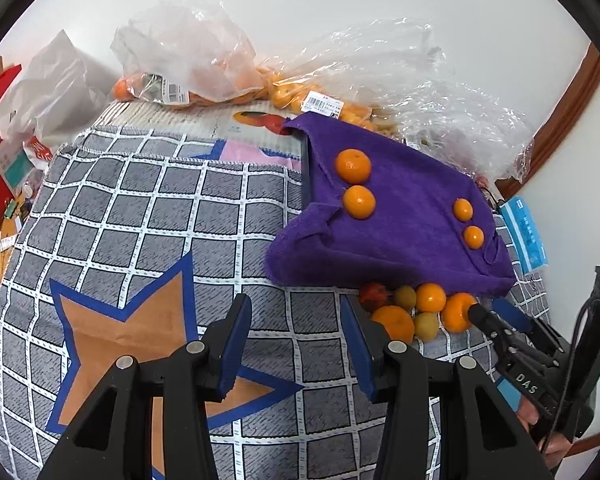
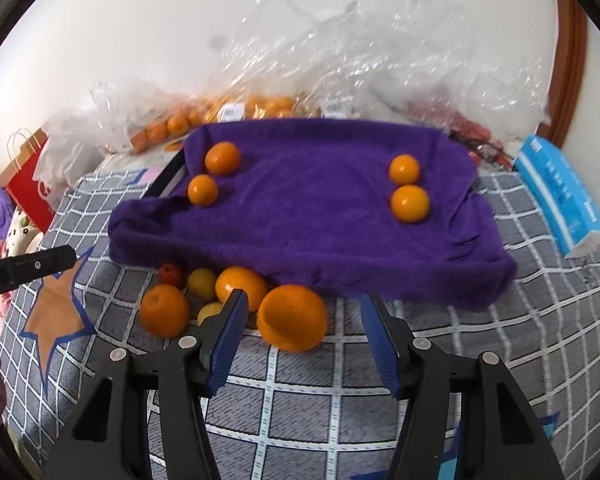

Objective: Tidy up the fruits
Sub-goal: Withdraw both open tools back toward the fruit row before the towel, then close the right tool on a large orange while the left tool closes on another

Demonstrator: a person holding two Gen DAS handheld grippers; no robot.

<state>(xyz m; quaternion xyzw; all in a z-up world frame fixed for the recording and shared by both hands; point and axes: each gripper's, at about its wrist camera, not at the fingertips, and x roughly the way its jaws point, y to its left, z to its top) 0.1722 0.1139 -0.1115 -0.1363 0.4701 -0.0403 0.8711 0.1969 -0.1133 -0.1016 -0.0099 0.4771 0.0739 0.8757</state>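
A purple towel (image 2: pixel 300 208) is spread as a sorting ground, oranges (image 2: pixel 222 158) paired at either end, while the loose pile (image 2: pixel 236 300) lies below it, approached by the right gripper (image 2: pixel 304 316), spread and empty, the left gripper (image 1: pixel 296 320) likewise.

Fuzzy purple towel (image 2: pixel 300 208), crinkly plastic bags (image 1: pixel 188 52)
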